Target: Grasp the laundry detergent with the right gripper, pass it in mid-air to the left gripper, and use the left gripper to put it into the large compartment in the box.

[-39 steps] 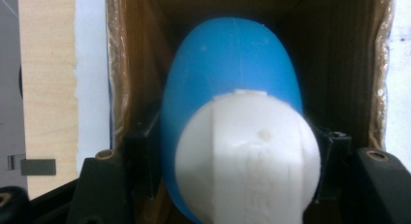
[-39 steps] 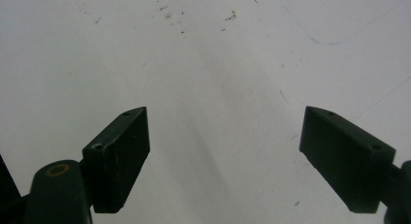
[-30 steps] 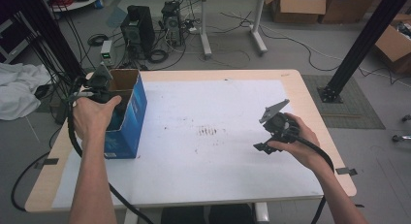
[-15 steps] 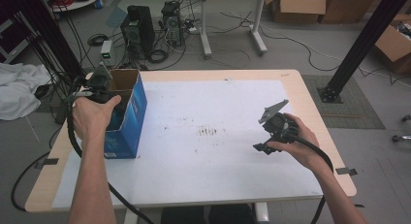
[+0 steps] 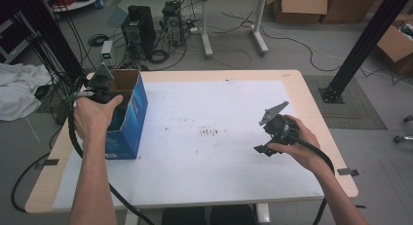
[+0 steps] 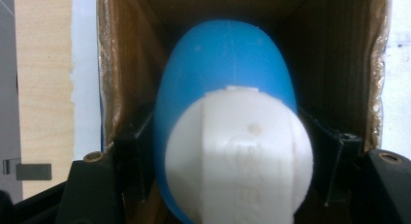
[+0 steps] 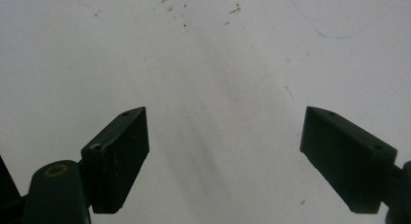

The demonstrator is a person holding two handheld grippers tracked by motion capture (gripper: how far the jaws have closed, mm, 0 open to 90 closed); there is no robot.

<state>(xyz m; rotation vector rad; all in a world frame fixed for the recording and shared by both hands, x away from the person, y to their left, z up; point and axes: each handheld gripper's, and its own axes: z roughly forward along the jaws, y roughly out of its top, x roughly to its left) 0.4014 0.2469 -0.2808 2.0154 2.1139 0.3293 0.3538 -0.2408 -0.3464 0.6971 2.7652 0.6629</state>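
Note:
Over the open top of a blue cardboard box (image 5: 132, 123) at the table's left edge, my left gripper (image 5: 103, 83) points down into it. In the left gripper view a blue rounded plastic object with a white cap (image 6: 228, 88) sits inside the box's brown walls (image 6: 339, 64), between the two black jaws of the left gripper (image 6: 228, 141). Those jaws have just been opening, and the pads stand beside the object without squeezing it. My right gripper (image 5: 263, 147) hovers low over the white sheet (image 7: 218, 49) at the right, open with nothing between its fingers (image 7: 118, 156).
A white sheet (image 5: 219, 103) with dark smudges (image 5: 209, 132) covers most of the wooden table (image 5: 316, 88). Beyond the far edge, cables, computer cases (image 5: 139, 30) and another desk's legs stand on the floor. A black post (image 5: 360, 45) rises at the right.

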